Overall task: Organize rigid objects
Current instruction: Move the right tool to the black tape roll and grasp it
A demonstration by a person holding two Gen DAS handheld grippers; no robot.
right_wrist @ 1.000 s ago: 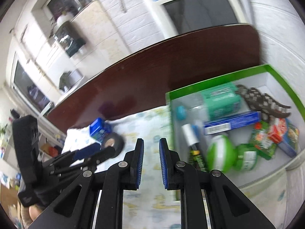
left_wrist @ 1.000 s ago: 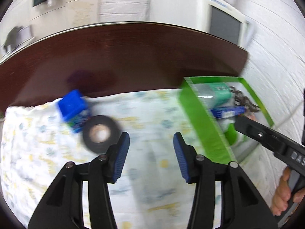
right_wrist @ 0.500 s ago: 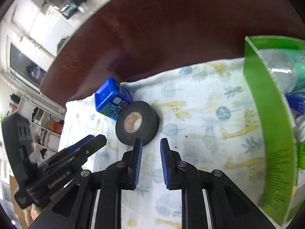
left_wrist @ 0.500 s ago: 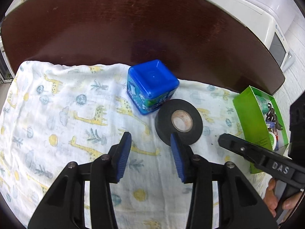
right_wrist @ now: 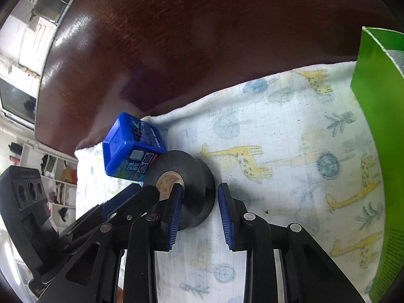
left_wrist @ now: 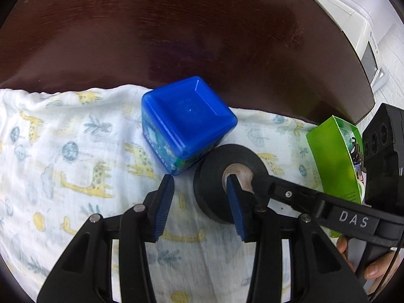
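A black tape roll (left_wrist: 214, 176) lies flat on the giraffe-print cloth (left_wrist: 75, 151), touching a blue cube box (left_wrist: 186, 121). My left gripper (left_wrist: 199, 189) is open; its right finger stands over the roll's core hole, its left finger outside the roll's left edge. In the right wrist view my right gripper (right_wrist: 199, 199) is open around the right side of the tape roll (right_wrist: 194, 176): its left finger sits at the core, its right finger outside the rim. The blue cube box (right_wrist: 126, 149) lies just behind the roll.
A green open box (left_wrist: 335, 156) with items inside stands at the right end of the cloth; it also shows in the right wrist view (right_wrist: 378, 126). The dark wooden table (left_wrist: 176, 25) stretches behind. A white appliance (left_wrist: 358, 5) stands at the back right.
Both grippers have moved forward and down onto the tape roll. The right gripper has opened wider and now straddles the roll's wall; the left gripper's right finger now stands over the core.
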